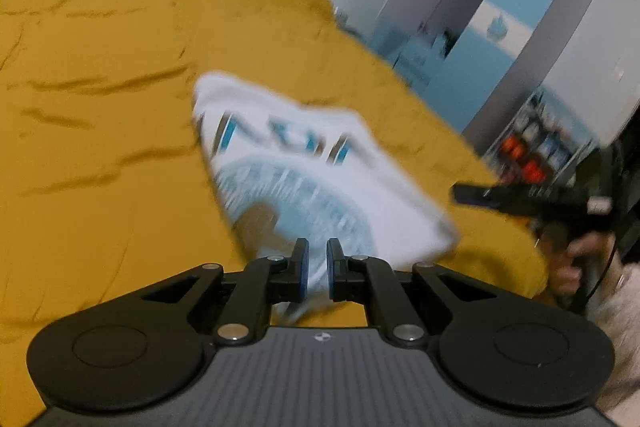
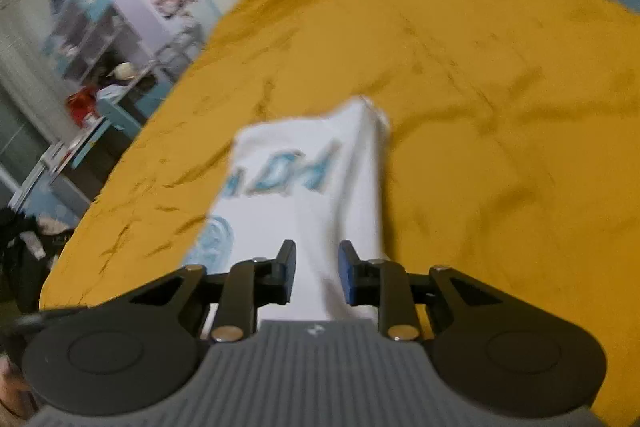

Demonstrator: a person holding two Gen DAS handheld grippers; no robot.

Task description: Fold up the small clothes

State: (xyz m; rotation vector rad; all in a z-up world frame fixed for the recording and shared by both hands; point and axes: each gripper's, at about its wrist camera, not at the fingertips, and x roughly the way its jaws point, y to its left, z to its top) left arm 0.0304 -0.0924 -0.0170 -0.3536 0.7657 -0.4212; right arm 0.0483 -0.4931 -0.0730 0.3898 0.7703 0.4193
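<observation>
The left claw (image 1: 317, 269) has its blue-padded jaws drawn almost together, w/ only a thin gap, and the near edge of the white garment (image 1: 304, 163) runs into that gap – pinched there as far as the left wrist view shows. The right claw (image 2: 317, 273) stands wider, jaws partway apart, w/ a fold of the same white garment (image 2: 316, 179) passing between them; whether its pads actually press on the cloth can't be told, since the frame is blurred.

The garment is a small white piece w/ a blue printed logo and blue lettering – the letters too smeared to read. It lies on the mustard-yellow bedspread (image 1: 100, 87), its far part resting on the cover, its near edge raised toward both claws. In the right wrist view it looks narrowed into a long strip, w/ a crease running lengthwise down the garment's right side.

To the right of the garment, in the left wrist view, the other gripper's black body shows, w/ a person's hand (image 1: 572, 259) wrapped round its handle, just past the bedspread's edge. Beyond the garment and past the far edge of the bedspread stands a blue-and-white wardrobe (image 1: 512, 19). Left of the garment in the right wrist view, off the bed, a shelf unit (image 2: 88, 39) holds blurred items.
</observation>
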